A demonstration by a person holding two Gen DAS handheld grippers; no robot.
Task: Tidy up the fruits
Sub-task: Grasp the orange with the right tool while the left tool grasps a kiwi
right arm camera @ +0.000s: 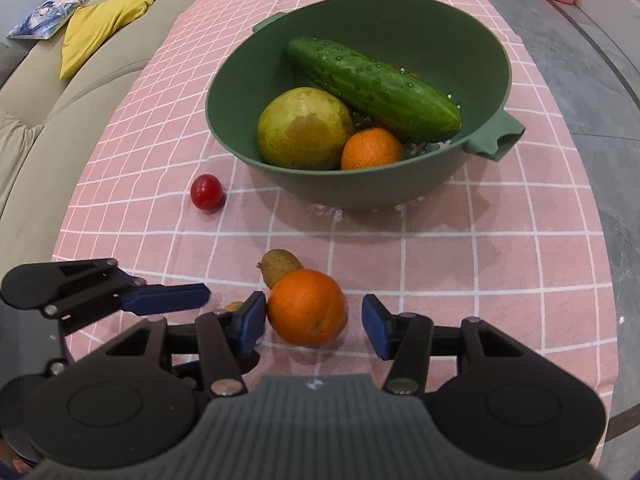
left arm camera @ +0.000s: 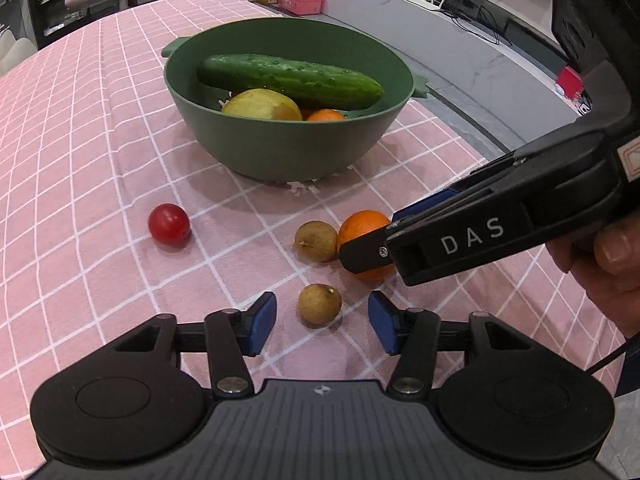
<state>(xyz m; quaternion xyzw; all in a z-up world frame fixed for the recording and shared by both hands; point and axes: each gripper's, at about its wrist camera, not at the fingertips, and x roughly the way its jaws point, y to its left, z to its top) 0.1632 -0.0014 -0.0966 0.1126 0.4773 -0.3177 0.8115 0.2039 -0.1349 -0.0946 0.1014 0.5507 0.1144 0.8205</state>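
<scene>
A pink checked cloth (right arm camera: 440,264) covers the counter in front of me, with a sofa off to one side. My right tool (right arm camera: 314,318) stands wide open around the loose orange (right arm camera: 306,306), gripping nothing yet; my left tool (left arm camera: 322,318) is equally open around a small brown fruit (left arm camera: 319,303). The green bowl (right arm camera: 360,188) beyond already holds a cucumber, a pear and another orange. I judge the orange firm, smooth and apt to roll, so I'd pinch it across its widest middle; the brown fruit looks light and thin-skinned, wanting a gentle squeeze.
</scene>
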